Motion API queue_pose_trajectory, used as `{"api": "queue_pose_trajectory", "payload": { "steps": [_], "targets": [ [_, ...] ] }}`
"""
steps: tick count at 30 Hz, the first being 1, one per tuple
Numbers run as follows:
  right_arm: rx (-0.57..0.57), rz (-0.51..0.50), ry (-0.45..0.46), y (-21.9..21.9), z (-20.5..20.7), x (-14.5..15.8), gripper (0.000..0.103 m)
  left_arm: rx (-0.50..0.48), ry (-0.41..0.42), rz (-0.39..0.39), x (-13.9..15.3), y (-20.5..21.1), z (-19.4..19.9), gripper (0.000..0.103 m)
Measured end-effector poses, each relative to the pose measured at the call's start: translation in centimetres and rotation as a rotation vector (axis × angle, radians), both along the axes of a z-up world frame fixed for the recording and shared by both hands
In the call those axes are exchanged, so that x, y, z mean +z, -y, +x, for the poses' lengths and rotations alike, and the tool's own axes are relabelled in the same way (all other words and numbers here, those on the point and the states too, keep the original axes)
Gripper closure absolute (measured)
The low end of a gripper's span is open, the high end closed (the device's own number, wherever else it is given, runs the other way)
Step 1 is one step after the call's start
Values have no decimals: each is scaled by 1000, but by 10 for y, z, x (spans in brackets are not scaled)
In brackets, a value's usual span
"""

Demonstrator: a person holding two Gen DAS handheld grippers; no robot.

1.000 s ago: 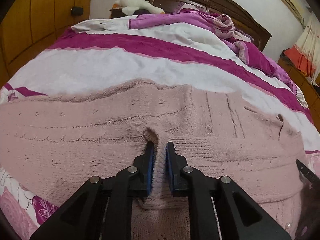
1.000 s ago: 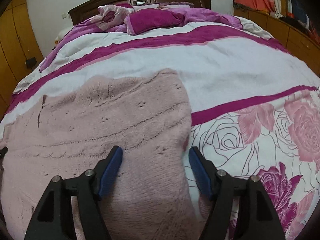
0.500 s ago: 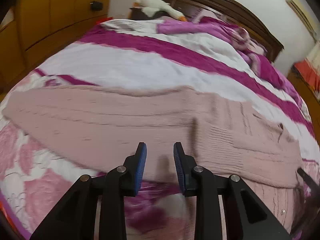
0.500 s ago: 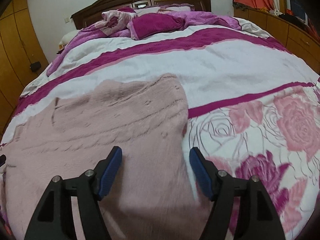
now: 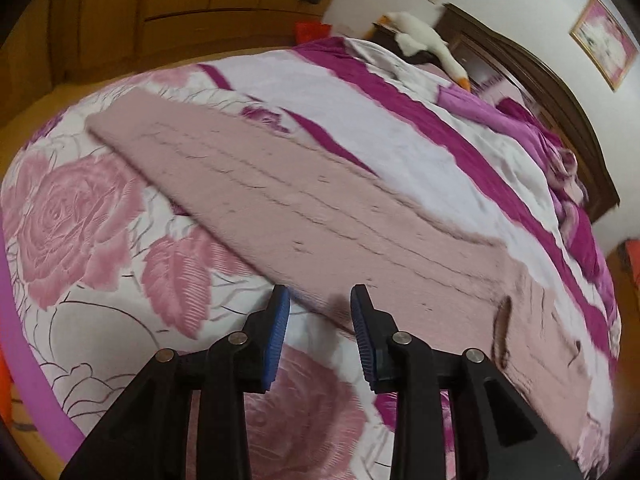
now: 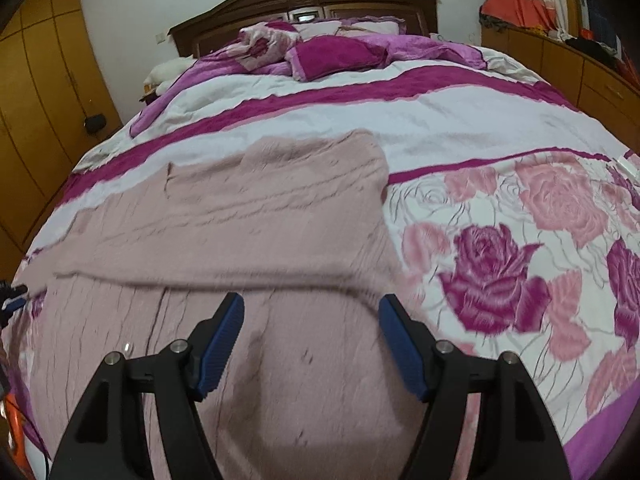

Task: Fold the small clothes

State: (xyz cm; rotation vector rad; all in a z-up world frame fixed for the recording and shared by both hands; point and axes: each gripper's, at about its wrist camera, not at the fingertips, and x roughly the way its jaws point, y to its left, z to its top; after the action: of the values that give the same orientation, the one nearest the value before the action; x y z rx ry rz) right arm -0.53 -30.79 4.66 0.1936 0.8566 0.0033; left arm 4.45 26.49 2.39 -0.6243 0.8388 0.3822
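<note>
Left wrist view: the pink sweater [image 5: 320, 200] is seen blurred, one long strip of it laid across the bed [image 5: 440, 152] towards the foot corner; its right part is cut off by the frame edge.
Left gripper [image 5: 318, 312]: jaws are opening, a narrow gap shown, nothing between the pads; the tips hang over the sweater's near edge, contact cannot be told.
Right wrist view: the sweater [image 6: 260, 240] is shown lying flat, with a folded band across its middle; its near part is hidden behind the gripper and cut off below.
Right gripper [image 6: 310, 316]: jaws are spread wide above the knit, nothing pinched.
Seen only from the left: a white plush goose [image 5: 420, 36] by the headboard [image 5: 560, 92], and a framed picture [image 5: 604, 40] on the wall.
Seen only from the right: pillows [image 6: 332, 52], curtain [image 6: 520, 4], low cabinet [image 6: 592, 76].
Hard to make out: a small blue-black thing [image 6: 12, 300] at the left edge of the right view.
Wardrobe [image 6: 36, 100]: doors are shut, contents hidden.
</note>
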Motion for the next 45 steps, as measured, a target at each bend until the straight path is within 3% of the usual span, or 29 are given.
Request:
{"api": "queue_pose_trajectory", "payload": {
  "steps": [7, 16, 20, 30, 38, 45],
  "targets": [
    [-9, 0, -51, -5, -4, -24, 30, 62, 59, -36, -12, -20, 1, 92],
    [-9, -23, -25, -7, -9, -35, 27, 97, 123, -62, -20, -37, 15, 92],
    [-9, -22, -17, -7, -9, -37, 25, 29, 164, -72, -14, -35, 18, 103],
    [-9, -22, -4, -9, -9, -38, 24, -115, 351, -7, 52, -4, 9, 103],
    [-9, -18, 4, -8, -10, -39, 24, -313, 490, 27, 111, 61, 14, 103],
    [-9, -15, 7, -7, -11, -39, 24, -472, 534, 8, 133, 122, 23, 103]
  ]
}}
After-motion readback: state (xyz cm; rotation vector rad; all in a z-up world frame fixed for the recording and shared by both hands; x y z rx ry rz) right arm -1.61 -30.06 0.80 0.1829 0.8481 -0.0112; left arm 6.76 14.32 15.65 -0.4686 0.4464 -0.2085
